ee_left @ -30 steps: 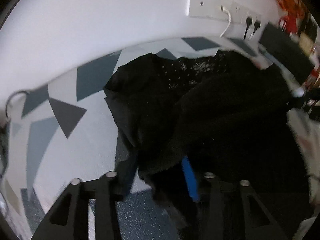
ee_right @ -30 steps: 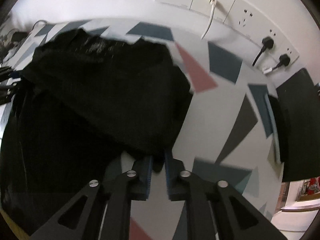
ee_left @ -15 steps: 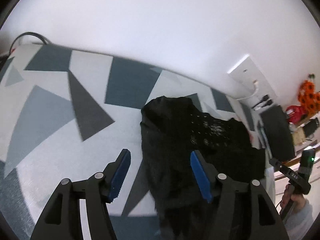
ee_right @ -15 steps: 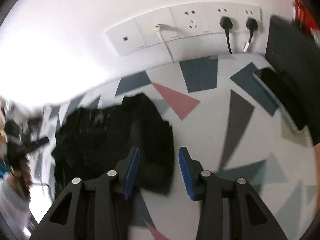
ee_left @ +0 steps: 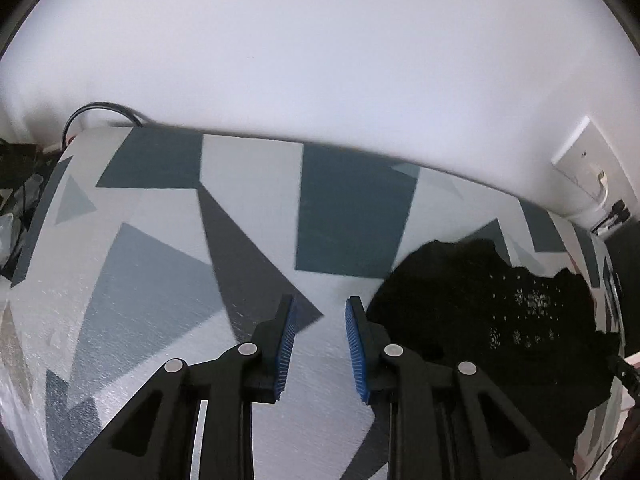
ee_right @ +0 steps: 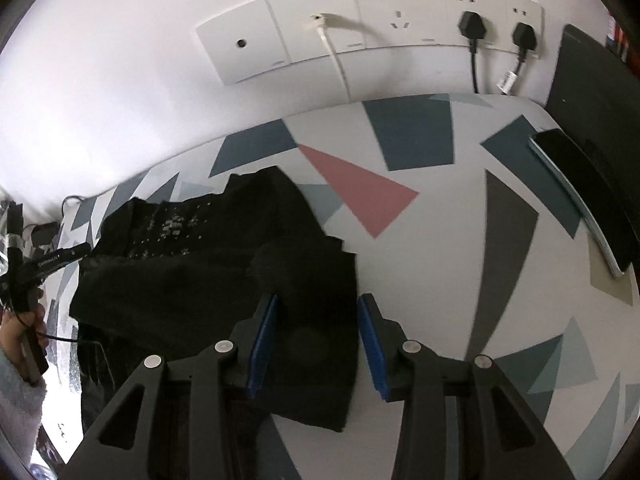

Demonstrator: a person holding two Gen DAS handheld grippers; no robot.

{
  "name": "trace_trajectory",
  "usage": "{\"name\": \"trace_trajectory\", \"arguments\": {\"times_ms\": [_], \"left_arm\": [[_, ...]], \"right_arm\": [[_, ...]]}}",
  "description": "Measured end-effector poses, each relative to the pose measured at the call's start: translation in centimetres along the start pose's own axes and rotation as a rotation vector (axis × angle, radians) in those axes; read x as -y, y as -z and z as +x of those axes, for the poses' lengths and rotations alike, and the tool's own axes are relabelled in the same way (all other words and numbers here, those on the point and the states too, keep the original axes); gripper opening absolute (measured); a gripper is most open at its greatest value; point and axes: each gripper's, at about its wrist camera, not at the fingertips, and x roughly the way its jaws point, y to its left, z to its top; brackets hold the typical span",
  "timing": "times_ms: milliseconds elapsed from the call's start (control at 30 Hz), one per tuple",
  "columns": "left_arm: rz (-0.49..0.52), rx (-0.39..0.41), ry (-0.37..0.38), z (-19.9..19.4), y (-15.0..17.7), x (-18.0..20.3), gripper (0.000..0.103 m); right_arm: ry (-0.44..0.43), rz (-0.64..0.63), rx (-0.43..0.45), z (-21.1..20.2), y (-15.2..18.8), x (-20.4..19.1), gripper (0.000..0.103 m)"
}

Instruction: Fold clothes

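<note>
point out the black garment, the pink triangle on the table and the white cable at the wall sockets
black garment (ee_right: 208, 276), right wrist view, middle of the cloth
pink triangle (ee_right: 360, 192), right wrist view, its centre
white cable (ee_right: 338, 60), right wrist view, mid-length

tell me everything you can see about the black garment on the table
The black garment looks like a soft knit, with a patch of small pale speckles toward its far side. It lies folded in layers on the patterned table, flat but with uneven edges. Both grippers are open and hold nothing: the right gripper hangs over its near corner, and the left gripper is beside its edge, over bare table. Whether either touches it cannot be told.
</note>
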Motion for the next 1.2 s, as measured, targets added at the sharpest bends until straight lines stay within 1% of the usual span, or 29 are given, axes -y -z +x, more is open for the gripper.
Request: {"name": "trace_trajectory", "arguments": {"times_ms": [67,133,200,233,300,333,367,467,533,567,633,767,900,967,1067,1167,1200], "left_arm": [[-0.015,0.005,0.047,-0.9,-0.1,-0.3,0.024],[-0.002,0.007,0.132,-2.2,0.3,0.8,0.026],[0.013,0.008,0.214,-3.3,0.7,1.9,0.034],[0.034,-0.001,0.241,-3.3,1.0,2.6,0.04],[0.093,-0.038,0.271,-2.8,2.1,5.1,0.042],[0.114,-0.059,0.266,-2.2,2.6,5.8,0.042],[0.135,-0.084,0.238,-1.4,3.3,6.4,0.042],[0.132,-0.141,0.146,0.7,4.7,6.5,0.042],[0.156,-0.122,0.121,0.7,5.0,6.6,0.042],[0.176,-0.125,0.099,0.8,5.1,6.9,0.042],[0.212,-0.129,0.06,1.0,5.1,7.3,0.043],[0.199,-0.129,0.056,1.3,5.0,7.3,0.044],[0.217,-0.117,0.042,1.3,5.4,7.9,0.045],[0.217,-0.117,0.039,1.4,5.5,8.0,0.047],[0.213,-0.12,0.035,1.3,5.5,8.0,0.047],[0.214,-0.122,0.029,1.4,5.6,8.2,0.049],[0.212,-0.123,0.03,1.5,5.5,8.3,0.049]], "right_arm": [[0.002,0.007,0.016,-0.7,-0.1,0.3,0.043],[0.009,0.015,0.038,-1.4,-0.2,0.7,0.043],[0.013,0.03,0.058,-2.1,-0.3,1.2,0.043],[0.015,0.036,0.064,-2.3,-0.3,1.4,0.043],[0.015,0.037,0.063,-2.2,-0.3,1.3,0.043],[0.011,0.027,0.055,-2.0,-0.3,1.1,0.043],[0.008,0.015,0.048,-1.8,-0.2,0.7,0.043],[-0.028,-0.054,0.028,-1.0,0.1,-1.3,0.043],[-0.086,-0.09,0.011,-0.6,0.5,-2.6,0.043],[-0.117,-0.106,0.003,-0.4,0.6,-3.1,0.043],[-0.142,-0.122,-0.001,-0.3,0.8,-3.6,0.043],[-0.134,-0.079,0.022,-0.6,0.6,-2.7,0.043],[-0.13,-0.003,0.07,-1.3,-0.1,-0.7,0.043],[-0.135,0.011,0.073,-1.2,-0.6,-0.2,0.043],[-0.136,-0.005,0.054,-0.4,-1.1,-0.1,0.043],[-0.153,-0.073,0.025,0.7,-1.0,-1.5,0.043],[-0.143,-0.103,0.009,1.2,-0.9,-2.1,0.043]]}}
